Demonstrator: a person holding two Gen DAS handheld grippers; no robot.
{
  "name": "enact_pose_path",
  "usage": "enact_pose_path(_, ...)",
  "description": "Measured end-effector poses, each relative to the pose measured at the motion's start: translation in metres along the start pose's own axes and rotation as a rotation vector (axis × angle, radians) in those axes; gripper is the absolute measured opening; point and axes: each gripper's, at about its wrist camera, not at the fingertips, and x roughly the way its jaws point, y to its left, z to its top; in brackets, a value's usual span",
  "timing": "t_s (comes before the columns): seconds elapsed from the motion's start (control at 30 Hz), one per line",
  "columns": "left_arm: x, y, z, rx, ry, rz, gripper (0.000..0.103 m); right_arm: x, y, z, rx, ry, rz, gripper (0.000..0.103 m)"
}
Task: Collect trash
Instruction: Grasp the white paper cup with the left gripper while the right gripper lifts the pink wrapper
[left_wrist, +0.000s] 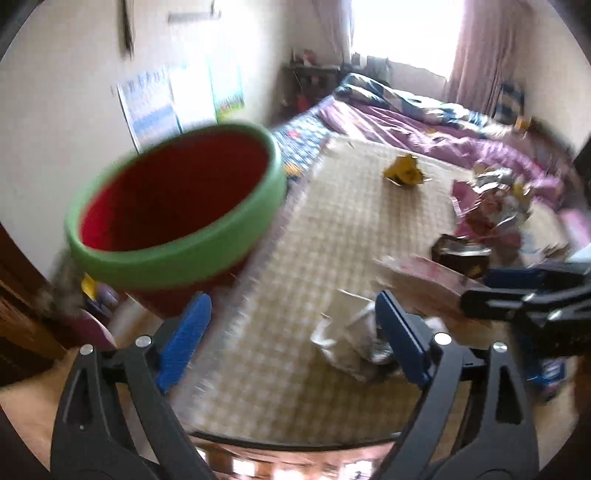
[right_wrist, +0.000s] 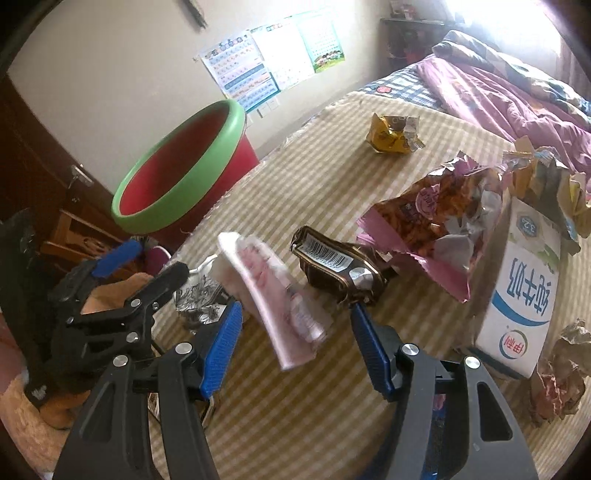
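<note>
- Nearest the bin (right_wrist: 181, 173), the left gripper (left_wrist: 291, 336) is seen with its blue pads spread wide and nothing pinched; a crumpled white wrapper (left_wrist: 351, 343) is lying between them on the checked bedcover (left_wrist: 280, 258).
- Nothing is being squeezed by the right gripper (right_wrist: 295, 343) either, as far as can be told: its jaws are about half open, and a pink packet (right_wrist: 273, 295) is caught blurred in the gap, apparently loose.
- Just past the pink packet, away from the bin, a brown packet (right_wrist: 340, 266) with a barcode is lying flat, then a torn-open snack bag (right_wrist: 436, 218) and a milk carton (right_wrist: 524, 280).
- Farthest from the bin along the bedcover, a yellow wrapper (right_wrist: 393, 134) is left on its own.
- The bin is standing off the edge of the bed, mouth up, so probably the trick is this: one piece should be pinched firmly in the middle, carried right over the green rim, and only then let go.
- Loose foil should be gripped deep, or it'll likely slip out.
</note>
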Motion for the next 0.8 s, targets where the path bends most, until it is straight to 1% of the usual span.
enact_pose_path(0.07, 0.000, -0.007, 0.001, 0.100, 0.005, 0.017, 0.088, 0.000, -0.001, 0.000, 0.006, -0.001, 0.001, 0.059)
enact_pose_path(0.13, 0.001, -0.012, -0.001, 0.146, 0.011, 0.041, 0.088, 0.000, -0.002, 0.000, 0.012, -0.002, 0.001, 0.059)
enact_pose_path(0.2, 0.001, -0.017, -0.003, 0.176, 0.005, 0.042, 0.088, 0.000, -0.003, -0.001, 0.022, -0.002, -0.002, 0.059)
enact_pose_path(0.3, 0.003, -0.024, -0.009, 0.233, 0.021, 0.044, 0.088, 0.000, -0.005, -0.002, 0.031, -0.001, 0.000, 0.059)
enact_pose_path(0.37, 0.004, -0.025, -0.011, 0.240, 0.033, 0.026, 0.088, -0.001, -0.006, -0.004, 0.033, 0.001, 0.005, 0.059)
enact_pose_path(0.4, 0.005, -0.025, -0.011, 0.230, 0.044, 0.010, 0.088, -0.001, -0.005, -0.004, 0.032, 0.003, 0.008, 0.059)
enact_pose_path(0.47, 0.008, -0.019, -0.009, 0.167, 0.073, -0.045, 0.087, 0.000, -0.003, -0.003, 0.029, 0.004, 0.013, 0.059)
enact_pose_path(0.5, 0.008, -0.015, -0.009, 0.135, 0.083, -0.068, 0.083, 0.000, -0.002, -0.003, 0.027, 0.005, 0.015, 0.059)
enact_pose_path(0.53, 0.010, -0.011, -0.008, 0.098, 0.098, -0.092, 0.076, 0.001, -0.001, -0.002, 0.026, 0.005, 0.017, 0.059)
enact_pose_path(0.57, 0.012, -0.009, -0.008, 0.074, 0.112, -0.107, 0.073, 0.002, 0.000, -0.002, 0.024, 0.008, 0.019, 0.058)
enact_pose_path(0.6, 0.014, -0.007, -0.008, 0.058, 0.126, -0.117, 0.068, 0.003, 0.001, -0.002, 0.023, 0.012, 0.020, 0.056)
enact_pose_path(0.63, 0.017, -0.004, -0.009, 0.039, 0.145, -0.131, 0.060, 0.004, 0.001, -0.002, 0.021, 0.015, 0.019, 0.049)
enact_pose_path(0.67, 0.017, -0.003, -0.010, 0.031, 0.155, -0.140, 0.056, 0.006, 0.002, -0.002, 0.019, 0.024, 0.022, 0.043)
enact_pose_path(0.7, 0.017, -0.002, -0.011, 0.016, 0.160, -0.156, 0.053, 0.007, 0.003, -0.003, 0.017, 0.032, 0.026, 0.041)
enact_pose_path(0.73, 0.018, 0.000, -0.011, -0.001, 0.167, -0.171, 0.049, 0.009, 0.003, -0.004, 0.014, 0.040, 0.027, 0.036)
enact_pose_path(0.77, 0.018, 0.000, -0.011, -0.012, 0.173, -0.187, 0.046, 0.011, 0.004, -0.005, 0.009, 0.051, 0.027, 0.033)
enact_pose_path(0.8, 0.019, 0.000, -0.012, -0.024, 0.178, -0.205, 0.043, 0.013, 0.005, -0.006, 0.006, 0.057, 0.026, 0.032)
